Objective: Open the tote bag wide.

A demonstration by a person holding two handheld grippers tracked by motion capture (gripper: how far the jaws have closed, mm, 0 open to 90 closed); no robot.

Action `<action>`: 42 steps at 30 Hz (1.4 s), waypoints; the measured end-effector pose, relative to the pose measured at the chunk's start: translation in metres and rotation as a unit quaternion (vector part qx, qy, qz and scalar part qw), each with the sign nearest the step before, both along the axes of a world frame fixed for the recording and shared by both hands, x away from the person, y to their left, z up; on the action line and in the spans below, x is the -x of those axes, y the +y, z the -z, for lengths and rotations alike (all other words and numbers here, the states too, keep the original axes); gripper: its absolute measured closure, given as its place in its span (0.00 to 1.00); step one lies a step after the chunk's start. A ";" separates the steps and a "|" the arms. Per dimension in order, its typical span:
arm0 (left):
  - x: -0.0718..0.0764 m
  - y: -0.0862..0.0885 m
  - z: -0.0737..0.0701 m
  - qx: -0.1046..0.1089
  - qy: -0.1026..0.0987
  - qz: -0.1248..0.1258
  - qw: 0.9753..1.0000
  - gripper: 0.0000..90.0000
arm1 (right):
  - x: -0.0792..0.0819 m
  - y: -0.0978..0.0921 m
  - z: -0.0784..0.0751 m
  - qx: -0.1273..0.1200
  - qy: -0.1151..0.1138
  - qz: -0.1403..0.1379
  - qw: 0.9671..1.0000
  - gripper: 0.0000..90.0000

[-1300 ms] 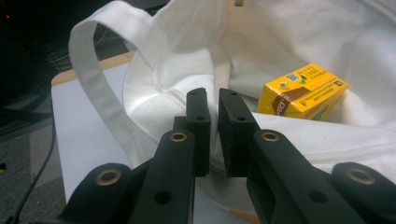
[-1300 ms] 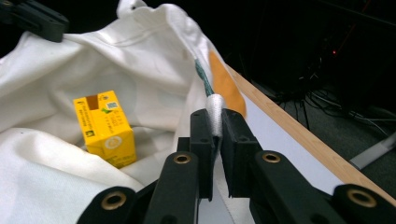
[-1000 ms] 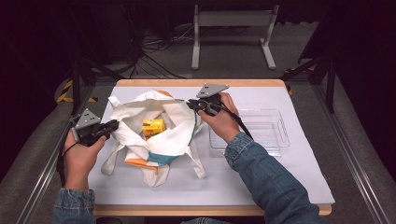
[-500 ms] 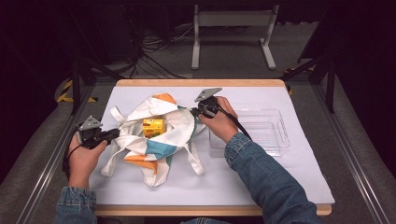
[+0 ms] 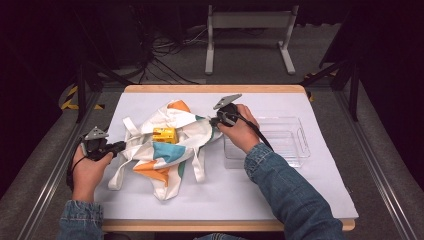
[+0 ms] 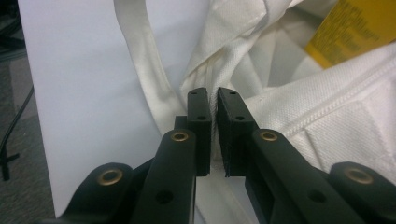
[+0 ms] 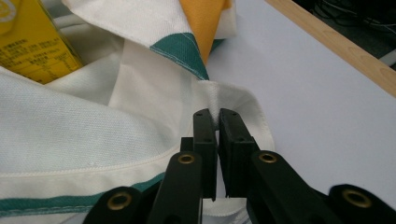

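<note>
A white cloth tote bag (image 5: 165, 145) with orange and teal patches lies spread on the white table cover, its mouth facing up. A yellow carton (image 5: 164, 134) rests inside the opening. My left gripper (image 5: 120, 146) is shut on the bag's left rim; the left gripper view has white fabric (image 6: 243, 56) pinched between the jaws, with the yellow carton (image 6: 350, 28) beyond. My right gripper (image 5: 214, 120) is shut on the bag's right rim, where the cloth (image 7: 140, 130) is clamped near a teal and orange edge, and the carton (image 7: 28, 46) lies at top left.
A clear plastic tray (image 5: 280, 142) sits on the table right of the bag, behind the right forearm. The bag's white straps (image 5: 125, 170) trail toward the front. The wooden table edge (image 5: 215, 89) runs along the back.
The left gripper has pulled the bag's rim down and to the left, toward the table's front. The bag has flattened and stretched wider. The right gripper stays near the same spot.
</note>
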State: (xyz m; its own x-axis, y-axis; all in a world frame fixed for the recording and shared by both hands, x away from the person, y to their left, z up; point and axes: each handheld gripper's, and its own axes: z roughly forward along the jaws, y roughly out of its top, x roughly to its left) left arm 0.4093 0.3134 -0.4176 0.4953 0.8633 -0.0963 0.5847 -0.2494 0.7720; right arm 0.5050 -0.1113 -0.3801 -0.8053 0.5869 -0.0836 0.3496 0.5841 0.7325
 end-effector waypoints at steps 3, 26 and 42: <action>0.007 0.005 -0.009 0.013 -0.025 -0.003 1.000 0.89 | 0.004 -0.003 -0.004 -0.003 -0.013 -0.001 1.000 0.88; 0.058 -0.068 -0.066 0.097 -0.088 0.170 0.977 0.93 | 0.050 -0.007 -0.051 -0.133 -0.065 -0.050 0.988 0.82; 0.043 -0.099 -0.001 0.014 -0.009 0.166 0.986 0.96 | 0.055 -0.006 -0.054 -0.142 -0.071 -0.057 0.986 0.82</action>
